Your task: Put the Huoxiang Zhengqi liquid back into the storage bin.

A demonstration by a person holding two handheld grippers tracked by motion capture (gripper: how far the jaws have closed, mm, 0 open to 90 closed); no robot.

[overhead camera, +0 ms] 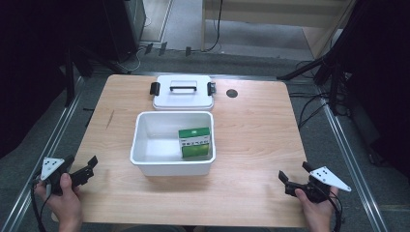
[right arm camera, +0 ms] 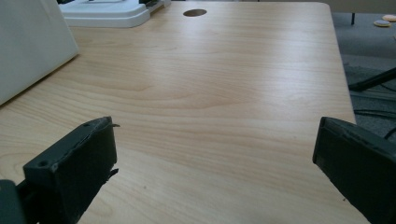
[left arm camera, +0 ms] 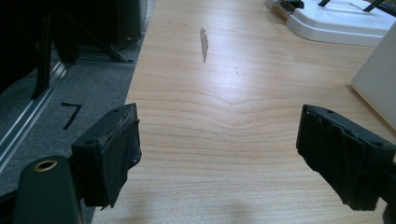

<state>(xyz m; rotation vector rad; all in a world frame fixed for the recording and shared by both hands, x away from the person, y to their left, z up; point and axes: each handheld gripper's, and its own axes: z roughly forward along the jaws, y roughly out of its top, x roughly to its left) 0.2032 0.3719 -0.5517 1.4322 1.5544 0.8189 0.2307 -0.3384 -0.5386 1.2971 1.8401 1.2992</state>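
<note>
A white open bin point(overhead camera: 145, 159) stands in the middle of the wooden table point(overhead camera: 251, 140). Inside it, at the right, lies a green box point(overhead camera: 195, 142) with a white label. The bin's white lid point(overhead camera: 183, 99), with a black handle and two black clips, lies flat behind it. My left gripper point(overhead camera: 80, 164) rests open at the table's front left corner, nothing between its jaws. My right gripper point(overhead camera: 294, 172) rests open at the front right, also holding nothing. In the left gripper view the bin's wall point(left arm camera: 376, 79) shows at the right; in the right gripper view the bin's wall point(right arm camera: 32, 46) is at the left.
A round dark cable hole point(overhead camera: 232, 93) sits in the table near the lid's right side. A dark streak point(overhead camera: 110, 118) marks the wood at the left. Metal rails and tripod legs flank the table on the grey floor.
</note>
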